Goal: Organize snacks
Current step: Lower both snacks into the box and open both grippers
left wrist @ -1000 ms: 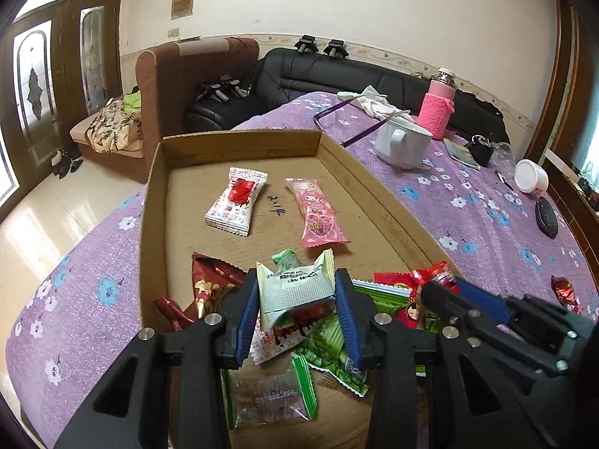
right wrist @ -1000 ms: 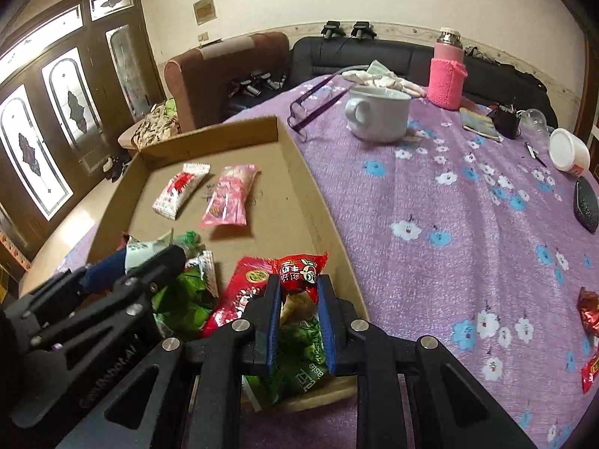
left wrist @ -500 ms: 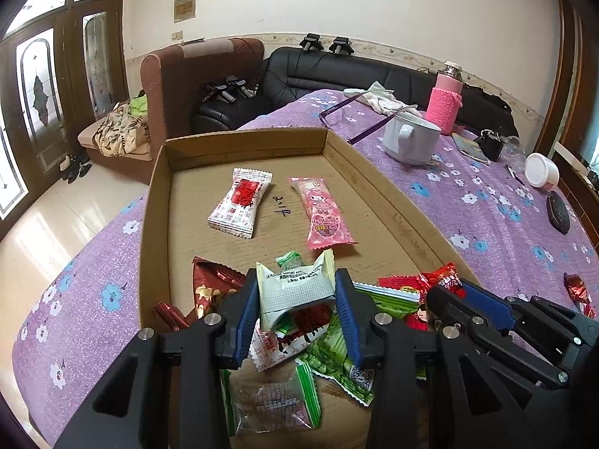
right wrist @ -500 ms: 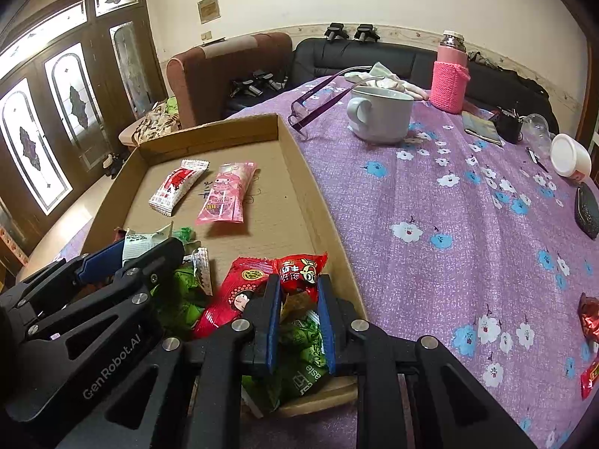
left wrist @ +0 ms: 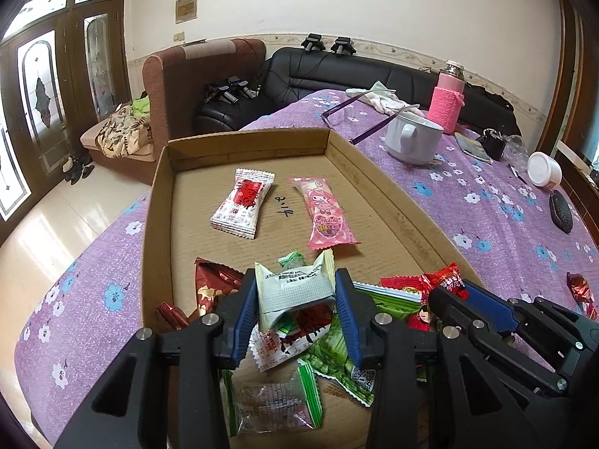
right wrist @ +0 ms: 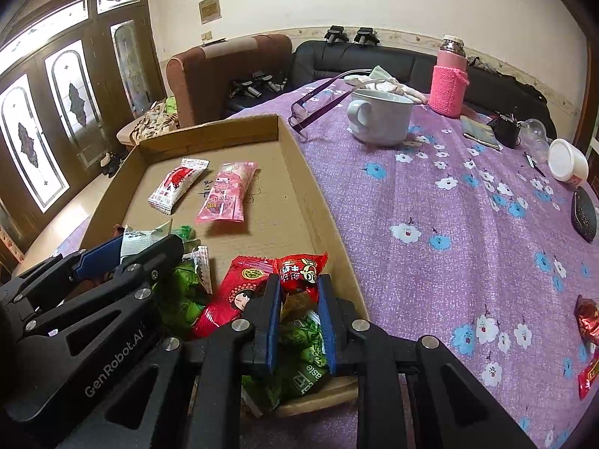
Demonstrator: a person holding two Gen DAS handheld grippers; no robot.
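A shallow cardboard tray (left wrist: 157, 202) (right wrist: 322, 202) holds a pile of snack packets at its near end. My left gripper (left wrist: 295, 284) is shut on a white packet (left wrist: 295, 288) and holds it above the pile; that gripper also shows in the right wrist view (right wrist: 149, 241). My right gripper (right wrist: 297, 288) is shut on a small red packet (right wrist: 301, 267) above green packets (right wrist: 299, 344). A red-and-white packet (left wrist: 241, 204) and a pink packet (left wrist: 325, 213) lie side by side at the tray's far end.
The tray sits on a purple flowered tablecloth (right wrist: 449, 205). A white mug (right wrist: 378, 116), purple glasses (right wrist: 318, 101), a pink-sleeved bottle (right wrist: 449, 78), a white lidded cup (right wrist: 567, 164) and a dark oval object (right wrist: 584, 215) stand beyond. Loose red candies (right wrist: 587, 318) lie at the right edge.
Both grippers have lifted slightly and drawn back with their packets still held. The pile and the two far packets have not moved.
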